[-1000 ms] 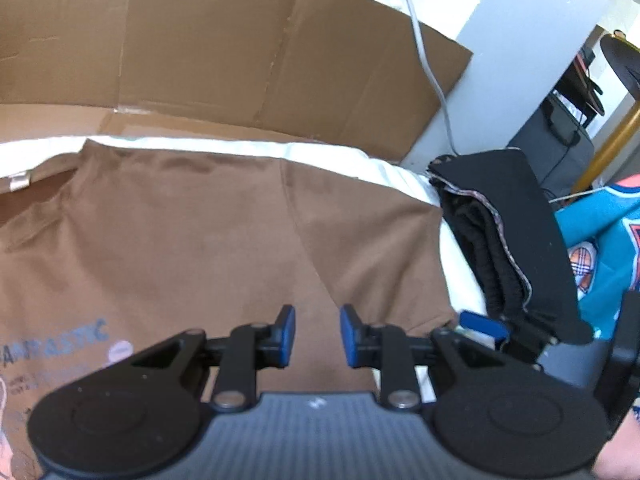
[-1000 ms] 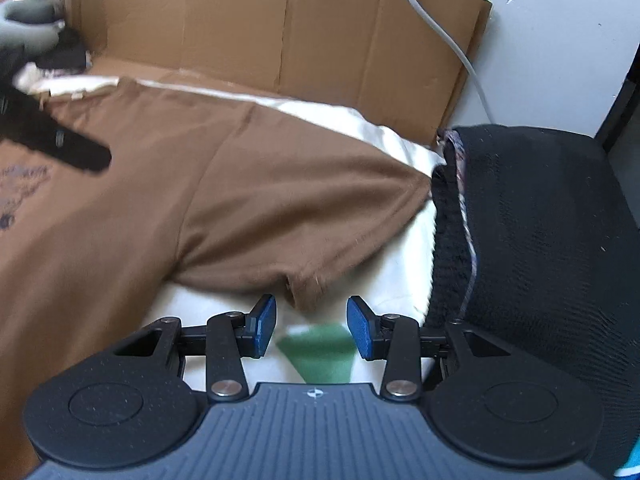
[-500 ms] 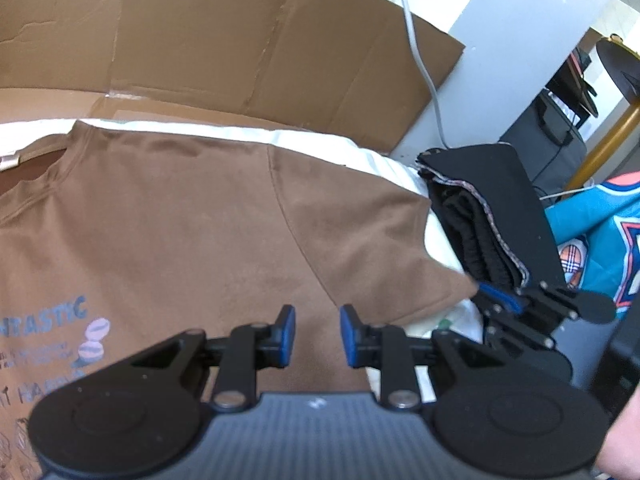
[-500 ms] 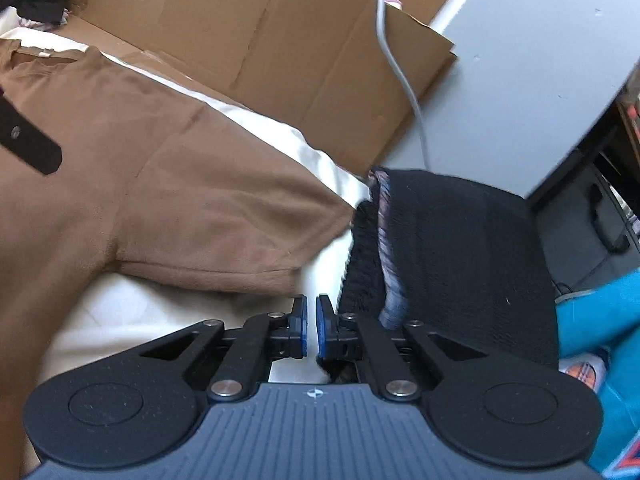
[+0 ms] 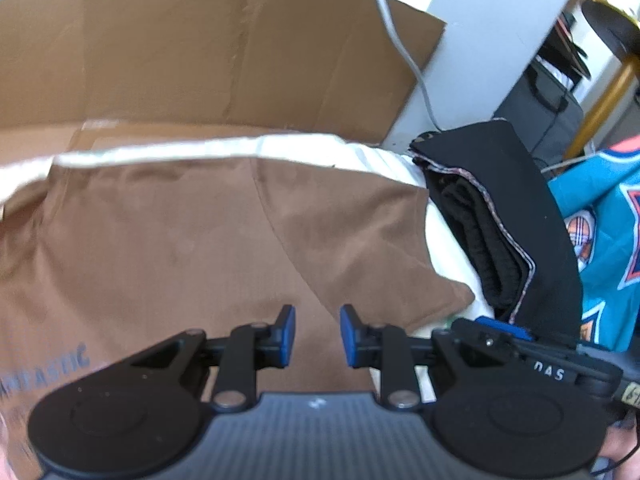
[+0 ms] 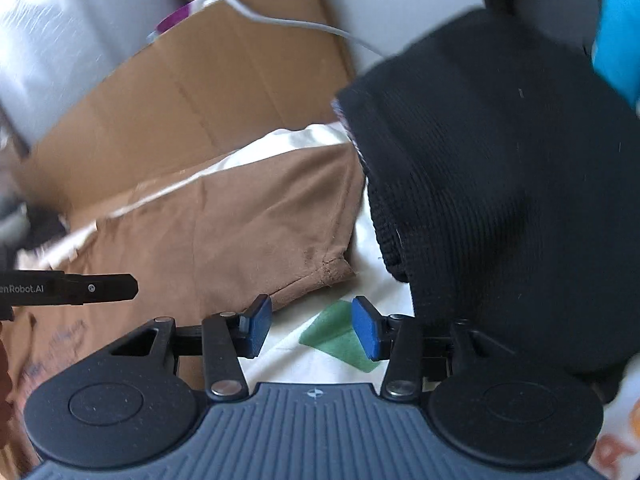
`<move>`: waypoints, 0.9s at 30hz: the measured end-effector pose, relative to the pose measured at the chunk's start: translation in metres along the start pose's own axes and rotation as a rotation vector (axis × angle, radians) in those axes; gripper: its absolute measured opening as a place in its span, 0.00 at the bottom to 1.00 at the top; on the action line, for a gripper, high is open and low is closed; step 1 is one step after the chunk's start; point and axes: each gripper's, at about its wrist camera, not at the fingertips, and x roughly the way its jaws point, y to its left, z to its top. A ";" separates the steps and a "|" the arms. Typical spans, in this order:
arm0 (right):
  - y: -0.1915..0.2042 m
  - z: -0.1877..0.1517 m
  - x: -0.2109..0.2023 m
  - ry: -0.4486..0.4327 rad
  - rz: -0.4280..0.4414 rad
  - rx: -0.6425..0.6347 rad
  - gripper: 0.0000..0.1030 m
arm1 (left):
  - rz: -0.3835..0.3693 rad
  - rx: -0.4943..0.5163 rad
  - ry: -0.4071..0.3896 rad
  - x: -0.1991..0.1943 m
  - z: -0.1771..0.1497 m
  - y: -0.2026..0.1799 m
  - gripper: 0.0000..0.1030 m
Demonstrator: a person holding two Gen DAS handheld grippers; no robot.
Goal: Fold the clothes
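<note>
A brown T-shirt with blue print lies spread flat on a white sheet. Its right sleeve points toward a folded black garment. My left gripper hovers open over the shirt's body just left of the sleeve seam, holding nothing. In the right wrist view the sleeve ends in a hem corner just beyond my right gripper. That gripper is open and empty above the white sheet and a green patch. The left gripper's black body pokes in from the left.
A brown cardboard wall with a grey cable stands behind the sheet. The folded black garment lies right of the sleeve. Further right lies a teal jersey, with dark luggage behind it.
My right gripper was shut half a second ago and now stands open near the sleeve's hem corner; its view has swung and tilted. The left gripper stayed open and shifted slightly over the shirt.
</note>
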 end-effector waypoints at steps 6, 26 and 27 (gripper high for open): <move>-0.007 -0.001 0.010 0.014 0.060 0.174 0.50 | 0.030 0.204 0.017 0.018 0.042 -0.016 0.25; -0.035 0.016 0.033 0.048 0.015 0.678 0.12 | 0.072 0.429 0.071 0.080 0.152 -0.050 0.26; -0.037 0.015 0.036 0.056 0.023 0.678 0.02 | 0.075 0.453 0.081 0.084 0.154 -0.051 0.26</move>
